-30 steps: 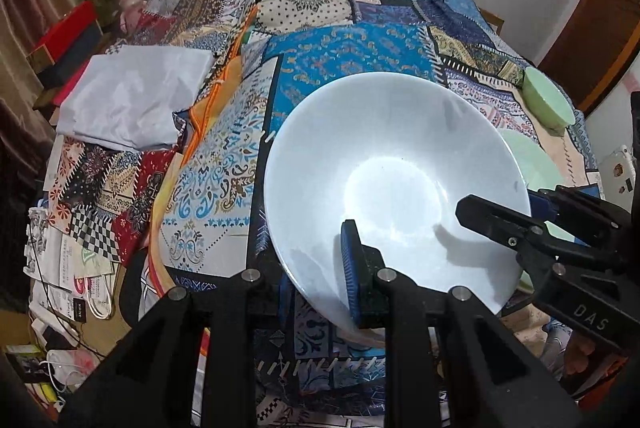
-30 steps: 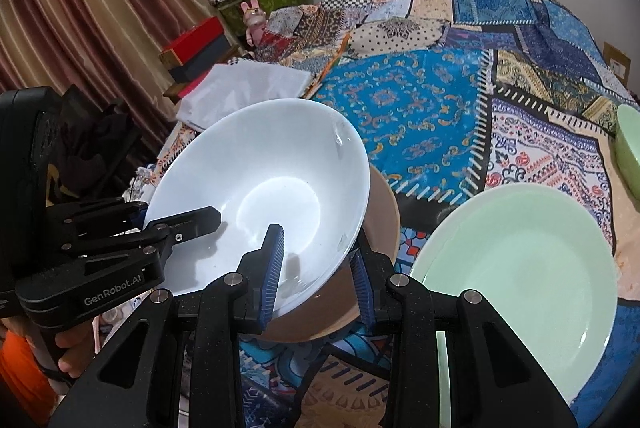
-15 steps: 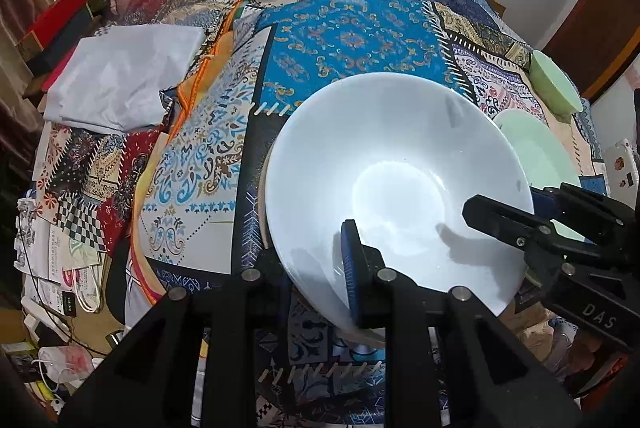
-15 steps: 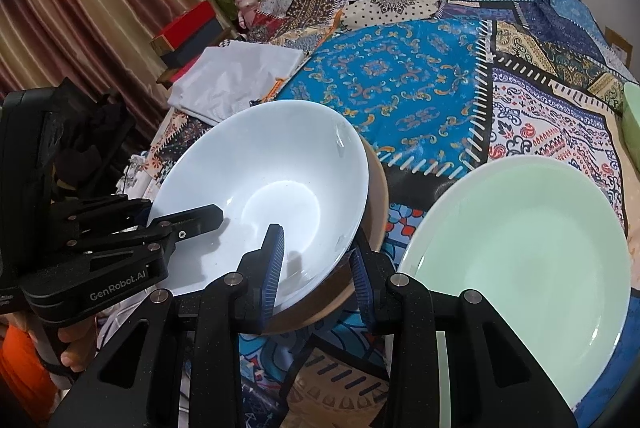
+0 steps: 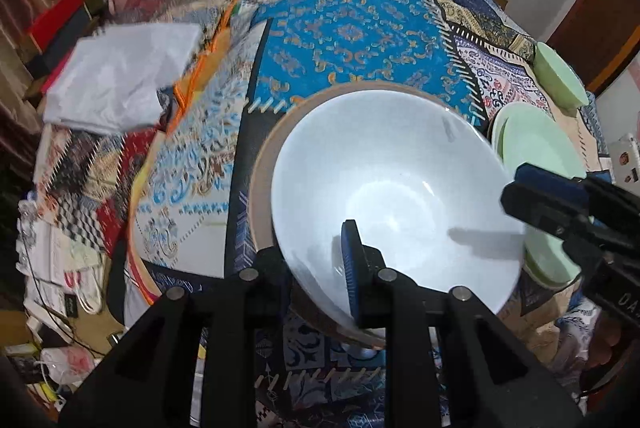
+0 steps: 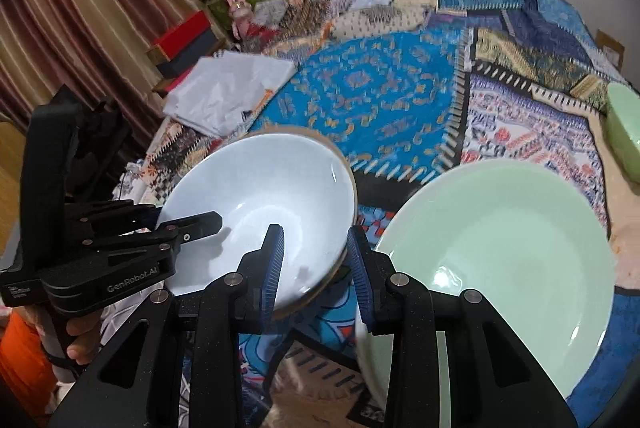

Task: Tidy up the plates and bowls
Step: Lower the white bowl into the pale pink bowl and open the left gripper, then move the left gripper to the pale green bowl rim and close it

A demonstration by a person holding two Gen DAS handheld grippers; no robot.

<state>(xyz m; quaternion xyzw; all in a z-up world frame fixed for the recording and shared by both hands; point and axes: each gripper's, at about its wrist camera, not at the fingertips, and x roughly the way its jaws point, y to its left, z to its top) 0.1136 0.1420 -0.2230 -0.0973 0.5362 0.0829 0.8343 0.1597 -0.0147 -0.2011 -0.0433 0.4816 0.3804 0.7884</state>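
A white bowl point(image 5: 396, 188) sits tilted in a tan bowl point(image 5: 262, 172) on the patchwork cloth. My left gripper point(image 5: 316, 268) is shut on the white bowl's near rim, one blue pad inside it. My right gripper point(image 6: 316, 268) straddles the right rim of both bowls point(image 6: 260, 204), jaws apart with a gap to the rim. It also shows at the right of the left wrist view point(image 5: 560, 204). Pale green plates point(image 6: 500, 248) lie stacked to the right, and a green bowl point(image 6: 624, 132) sits far right.
A folded white cloth point(image 5: 120, 80) lies at the left of the table. Red and dark boxes point(image 6: 184, 40) and clutter stand beyond the left edge by a curtain. The blue patterned cloth point(image 5: 352, 40) spreads behind the bowls.
Both grippers and the white bowl have moved down and forward. The bowl has settled into the tan bowl, whose rim shows more around it.
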